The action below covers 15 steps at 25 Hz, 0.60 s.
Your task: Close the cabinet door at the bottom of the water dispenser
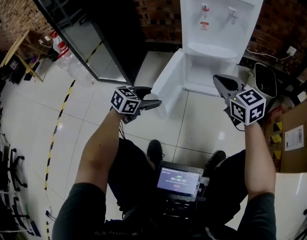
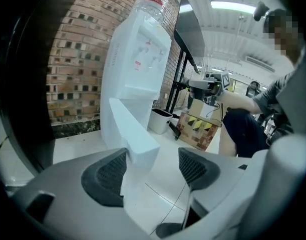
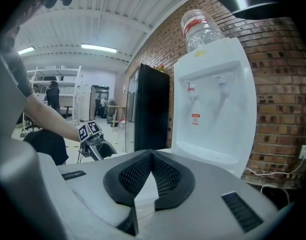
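The white water dispenser (image 1: pixel 218 14) stands against the brick wall. Its bottom cabinet (image 1: pixel 206 74) is open, with the white door (image 1: pixel 168 84) swung out to the left. My left gripper (image 1: pixel 152 98) is open just left of the door's free edge. In the left gripper view the door (image 2: pixel 133 131) shows between the spread jaws of the left gripper (image 2: pixel 150 169), nearer the left pad, and I cannot tell whether they touch. My right gripper (image 1: pixel 217 79) hovers in front of the cabinet's right side. It is shut with nothing in it, its pads meeting in the right gripper view (image 3: pixel 152 156).
A tall black cabinet (image 1: pixel 88 29) stands left of the dispenser, with clear bottles (image 1: pixel 68 59) beside it. A black waste bin (image 1: pixel 266 79) and a cardboard box (image 1: pixel 293 139) sit at the right. A small screen (image 1: pixel 178 179) hangs at the person's waist. The floor is white tile.
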Motion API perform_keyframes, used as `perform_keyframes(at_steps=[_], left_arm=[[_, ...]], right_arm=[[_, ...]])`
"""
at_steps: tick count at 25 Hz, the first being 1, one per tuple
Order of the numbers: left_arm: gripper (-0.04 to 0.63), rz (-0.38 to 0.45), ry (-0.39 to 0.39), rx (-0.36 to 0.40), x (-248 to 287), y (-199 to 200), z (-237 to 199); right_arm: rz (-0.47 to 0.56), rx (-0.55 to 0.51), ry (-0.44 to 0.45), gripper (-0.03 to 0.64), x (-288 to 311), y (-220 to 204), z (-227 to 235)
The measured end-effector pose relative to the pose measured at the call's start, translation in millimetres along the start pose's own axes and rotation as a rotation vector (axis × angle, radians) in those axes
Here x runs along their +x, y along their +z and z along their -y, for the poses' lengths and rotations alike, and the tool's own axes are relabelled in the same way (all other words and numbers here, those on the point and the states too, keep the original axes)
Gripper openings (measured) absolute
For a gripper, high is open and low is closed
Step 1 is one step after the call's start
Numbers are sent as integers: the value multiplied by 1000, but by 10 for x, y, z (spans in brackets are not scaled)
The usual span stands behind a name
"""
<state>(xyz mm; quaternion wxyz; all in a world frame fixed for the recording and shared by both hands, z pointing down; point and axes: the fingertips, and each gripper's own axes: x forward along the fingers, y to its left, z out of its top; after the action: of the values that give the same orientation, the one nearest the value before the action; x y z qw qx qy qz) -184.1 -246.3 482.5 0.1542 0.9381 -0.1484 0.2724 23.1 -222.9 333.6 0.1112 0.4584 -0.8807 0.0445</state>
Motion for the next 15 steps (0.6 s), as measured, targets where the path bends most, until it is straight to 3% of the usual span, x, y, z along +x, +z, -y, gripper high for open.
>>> perform_keyframes(at_steps=[4, 9, 15], left_arm=[[356, -38, -61, 40, 118, 31, 235], [325, -85, -85, 119, 261, 71, 416], [305, -106, -168, 143, 486, 182, 637]], right_arm=[[1, 9, -19, 0, -119, -12, 66], [3, 19, -35, 0, -258, -38, 163], [-9, 49, -78, 0, -472, -152, 401]])
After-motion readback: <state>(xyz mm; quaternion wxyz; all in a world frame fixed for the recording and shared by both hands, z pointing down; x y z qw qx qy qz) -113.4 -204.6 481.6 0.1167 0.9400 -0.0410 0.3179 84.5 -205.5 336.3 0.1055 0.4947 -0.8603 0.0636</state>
